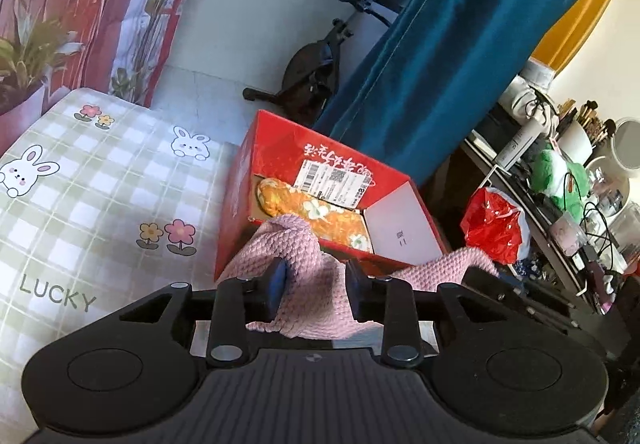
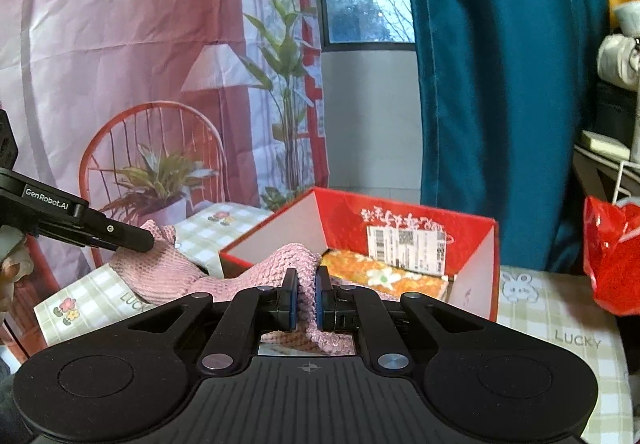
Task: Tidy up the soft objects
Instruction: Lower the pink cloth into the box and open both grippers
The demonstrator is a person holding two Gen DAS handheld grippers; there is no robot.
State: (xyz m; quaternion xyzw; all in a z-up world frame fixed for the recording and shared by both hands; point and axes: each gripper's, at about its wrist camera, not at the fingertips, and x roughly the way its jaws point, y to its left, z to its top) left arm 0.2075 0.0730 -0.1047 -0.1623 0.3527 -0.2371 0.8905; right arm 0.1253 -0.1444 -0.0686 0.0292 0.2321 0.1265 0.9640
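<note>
My right gripper (image 2: 306,294) pinched the pink knitted scarf (image 2: 176,276) at the red box (image 2: 472,244) rim; my left gripper (image 1: 314,280) stood spread around it, seemingly loose. I judged it best to lift both ends clear, then lower onto the orange floral cloth (image 1: 320,212).

The pink knit (image 1: 298,284) runs down behind the left claw (image 1: 316,280) body, so its lower edge is hidden; whether the pads press it cannot be told. The orange cloth (image 1: 316,212) in the red box (image 1: 240,204) is partly covered by the knit and a label (image 1: 332,182), whose print is too small to read. In the right wrist view the picture's left edge cuts off a hand (image 2: 12,264). Items on the shelf (image 1: 560,204) are too cluttered to name.
</note>
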